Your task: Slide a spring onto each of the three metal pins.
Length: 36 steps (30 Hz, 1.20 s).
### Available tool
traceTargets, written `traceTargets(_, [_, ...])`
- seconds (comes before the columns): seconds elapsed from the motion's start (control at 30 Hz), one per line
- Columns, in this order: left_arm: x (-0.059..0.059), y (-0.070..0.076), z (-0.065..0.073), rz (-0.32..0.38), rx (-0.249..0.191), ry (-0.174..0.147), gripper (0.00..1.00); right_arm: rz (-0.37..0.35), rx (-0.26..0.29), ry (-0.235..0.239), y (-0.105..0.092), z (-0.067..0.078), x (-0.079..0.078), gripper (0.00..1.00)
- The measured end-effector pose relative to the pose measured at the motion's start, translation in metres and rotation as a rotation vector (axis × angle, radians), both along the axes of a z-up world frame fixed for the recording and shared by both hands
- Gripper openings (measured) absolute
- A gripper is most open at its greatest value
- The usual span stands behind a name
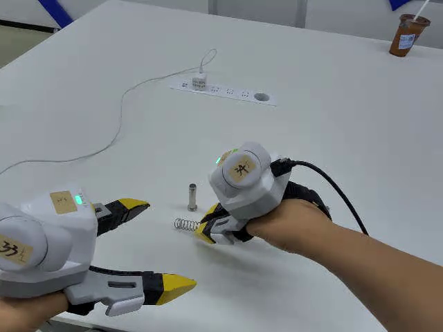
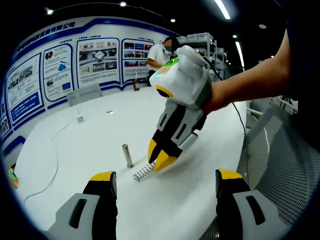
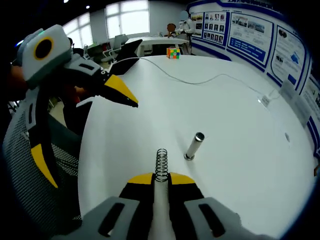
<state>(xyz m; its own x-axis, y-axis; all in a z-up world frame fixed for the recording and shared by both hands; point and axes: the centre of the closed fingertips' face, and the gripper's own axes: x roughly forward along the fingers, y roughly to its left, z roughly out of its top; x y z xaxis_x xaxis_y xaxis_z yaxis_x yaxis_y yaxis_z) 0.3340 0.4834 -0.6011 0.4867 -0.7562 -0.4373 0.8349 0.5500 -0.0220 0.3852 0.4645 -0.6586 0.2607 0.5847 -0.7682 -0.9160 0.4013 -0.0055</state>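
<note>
Spring (image 1: 185, 224) thin, silvery, closely coiled

A broad white desk (image 1: 332, 117) carries a white power strip (image 1: 225, 92) at twelve o'clock and a brown plastic cup (image 1: 408, 36) at two. Blue-framed wall posters (image 2: 100, 60) hang under bright ceiling lights (image 2: 223, 9).

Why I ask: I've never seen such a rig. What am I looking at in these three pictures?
There's no robot: a person holds a two-jaw claw in each hand. One picture comes from a headset camera; the others from cameras riding on each claw. The right claw is shut on one end of a spring, beside an upright metal pin on the white table. The left claw is open, holding nothing. Farther back are a power strip and a cup.
</note>
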Motion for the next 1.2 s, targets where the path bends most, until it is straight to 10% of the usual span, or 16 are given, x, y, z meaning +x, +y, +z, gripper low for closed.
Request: traceTargets(1.2, [0.001,0.000,0.000,0.002,-0.008,-0.001,0.83,0.033,-0.018,-0.013,-0.001,0.021,-0.002,0.12])
